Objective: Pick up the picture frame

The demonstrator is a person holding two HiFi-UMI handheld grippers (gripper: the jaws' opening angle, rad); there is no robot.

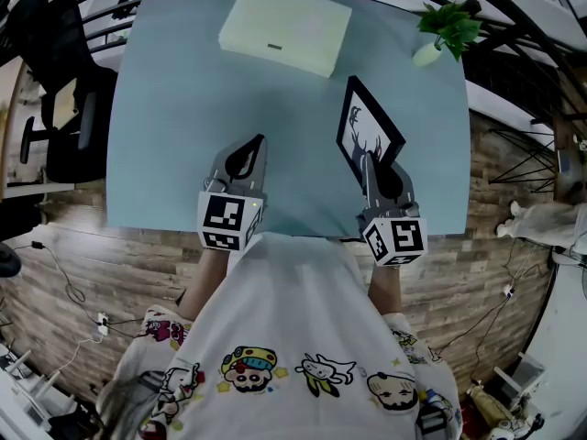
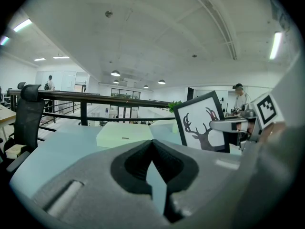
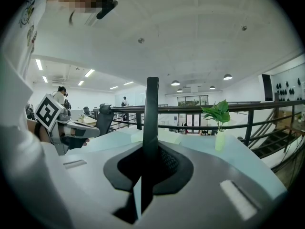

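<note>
The picture frame point(image 1: 367, 131) is black-rimmed with a deer silhouette on white. It stands tilted over the right part of the light blue table point(image 1: 174, 145). My right gripper point(image 1: 370, 159) is shut on its near lower edge. In the right gripper view the frame point(image 3: 151, 113) shows edge-on as a dark bar rising from between the jaws of the right gripper point(image 3: 149, 149). My left gripper point(image 1: 260, 141) is shut with nothing in it, to the left of the frame above the table's near part. From the left gripper point(image 2: 153, 145) the frame point(image 2: 202, 123) shows at the right.
A flat pale green box point(image 1: 286, 27) lies at the table's far middle. A small plant in a pale vase point(image 1: 448, 30) stands at the far right corner. A black office chair point(image 1: 69, 108) is left of the table, and a railing runs behind it.
</note>
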